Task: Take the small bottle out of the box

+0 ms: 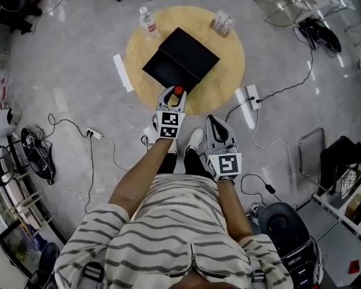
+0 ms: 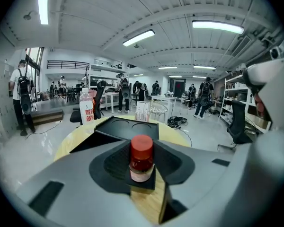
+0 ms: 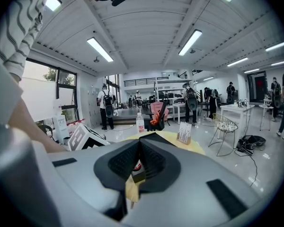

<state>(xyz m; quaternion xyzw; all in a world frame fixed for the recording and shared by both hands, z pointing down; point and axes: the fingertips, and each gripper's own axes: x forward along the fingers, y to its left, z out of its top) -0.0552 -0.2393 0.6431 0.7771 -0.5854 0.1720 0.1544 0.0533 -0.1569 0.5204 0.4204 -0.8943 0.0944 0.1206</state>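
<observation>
The left gripper (image 2: 142, 168) has its jaws closed on a small bottle (image 2: 141, 156), upright, with a red cap. Just beyond it, an open black box (image 2: 122, 129) lies on a round wooden table (image 2: 70, 144). A water bottle (image 2: 86, 109) and a card stand (image 2: 142, 111) are at the table's far edge. People stand further back.

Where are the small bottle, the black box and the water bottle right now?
small bottle (image 2: 141, 149), left gripper view, on its red cap.
black box (image 1: 190, 54), head view, on its larger black panel.
water bottle (image 1: 148, 24), head view, on its labelled body.
</observation>
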